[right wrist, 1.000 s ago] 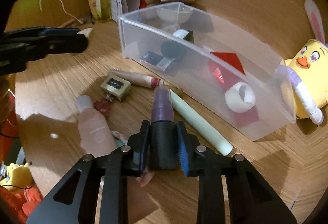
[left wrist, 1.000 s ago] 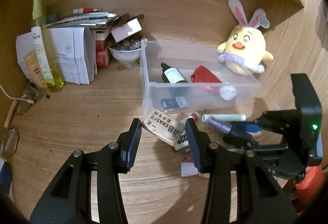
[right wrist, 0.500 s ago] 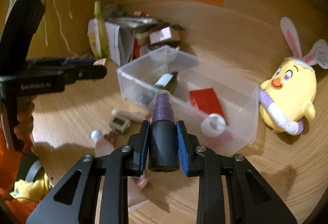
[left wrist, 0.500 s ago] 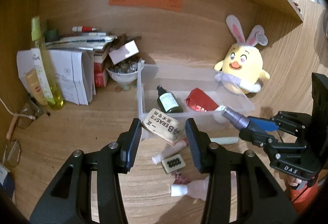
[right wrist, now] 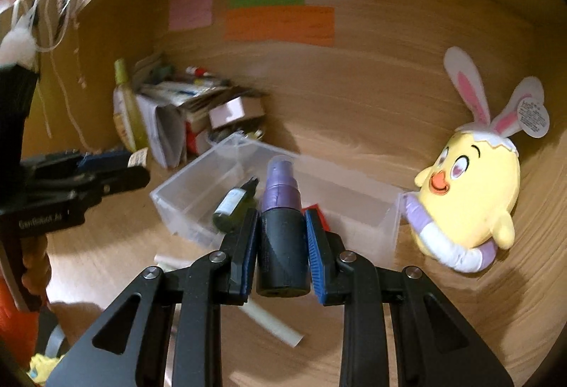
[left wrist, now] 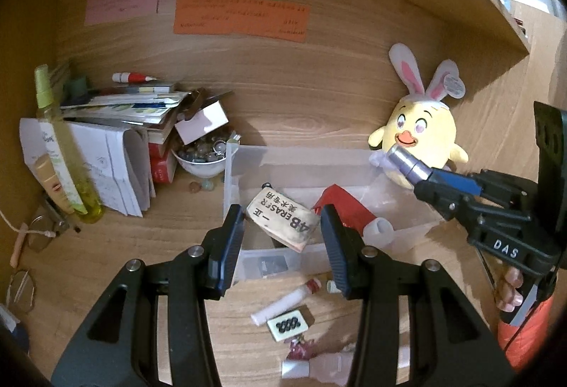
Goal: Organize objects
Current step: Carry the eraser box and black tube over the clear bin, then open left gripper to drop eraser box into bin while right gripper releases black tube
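Transparent plastic forms the storage box (left wrist: 407,188), which sits on the wooden bench (left wrist: 141,245) and serves as my landmark. Above its near wall, the left gripper (left wrist: 281,227) grasps an eraser (left wrist: 281,222) in a worn paper sleeve; the eraser sits tilted between the two fingers (left wrist: 230,241), off the bench. Over the right end of the box, the right gripper (right wrist: 281,241) is clenched on a small spray bottle (right wrist: 281,220) with a dark body and a purple cap, the cap pointing forward over the box. A person's hand (left wrist: 510,291) holds that gripper's handle.

Inside the box I see a dark green bottle (right wrist: 232,206) lying on its side, a red packet (left wrist: 345,209) and a white ring-shaped thing (left wrist: 381,231). A dark flat item (left wrist: 269,264) shows through the near wall, but I cannot tell what it is.

Just behind the right end of the box sits a yellow plush chick (left wrist: 421,139) with rabbit ears. To the left of the box stands a white bowl (left wrist: 203,167) full of small glass pieces, then a pile of papers (left wrist: 117,146) and a tall yellow-green bottle (left wrist: 62,153). In front of the box, on the bench, lie a white tube (left wrist: 280,303), a pale green stick (right wrist: 273,323) and a small cream block (left wrist: 288,325) with black dots.
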The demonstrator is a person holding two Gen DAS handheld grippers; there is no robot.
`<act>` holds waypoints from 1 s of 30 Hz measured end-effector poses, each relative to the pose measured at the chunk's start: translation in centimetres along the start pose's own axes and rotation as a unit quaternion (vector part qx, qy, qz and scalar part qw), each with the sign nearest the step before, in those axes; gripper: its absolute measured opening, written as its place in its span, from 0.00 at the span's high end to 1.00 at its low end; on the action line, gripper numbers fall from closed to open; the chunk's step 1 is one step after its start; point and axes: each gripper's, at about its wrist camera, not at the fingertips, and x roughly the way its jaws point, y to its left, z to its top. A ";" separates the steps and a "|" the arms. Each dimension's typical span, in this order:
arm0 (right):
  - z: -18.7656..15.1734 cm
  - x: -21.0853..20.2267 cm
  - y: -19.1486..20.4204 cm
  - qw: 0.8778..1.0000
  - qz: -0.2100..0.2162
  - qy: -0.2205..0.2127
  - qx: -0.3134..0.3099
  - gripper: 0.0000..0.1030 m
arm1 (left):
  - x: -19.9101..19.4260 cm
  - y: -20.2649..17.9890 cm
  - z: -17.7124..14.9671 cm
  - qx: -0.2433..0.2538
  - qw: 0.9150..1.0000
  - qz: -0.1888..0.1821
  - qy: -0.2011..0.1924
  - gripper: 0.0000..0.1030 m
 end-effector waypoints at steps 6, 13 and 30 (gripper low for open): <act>0.6 2.2 -1.6 1.000 -0.017 0.014 0.016 0.77 | 2.8 0.3 0.4 -0.003 1.000 0.009 0.023 0.57; -0.6 5.3 -3.2 0.998 -0.019 0.049 0.038 0.77 | 5.9 1.2 -0.3 -0.013 0.998 0.008 0.060 0.57; -2.2 9.2 -4.3 0.991 -0.075 0.105 0.035 0.77 | 7.7 0.4 -0.8 0.002 0.997 0.013 0.076 0.57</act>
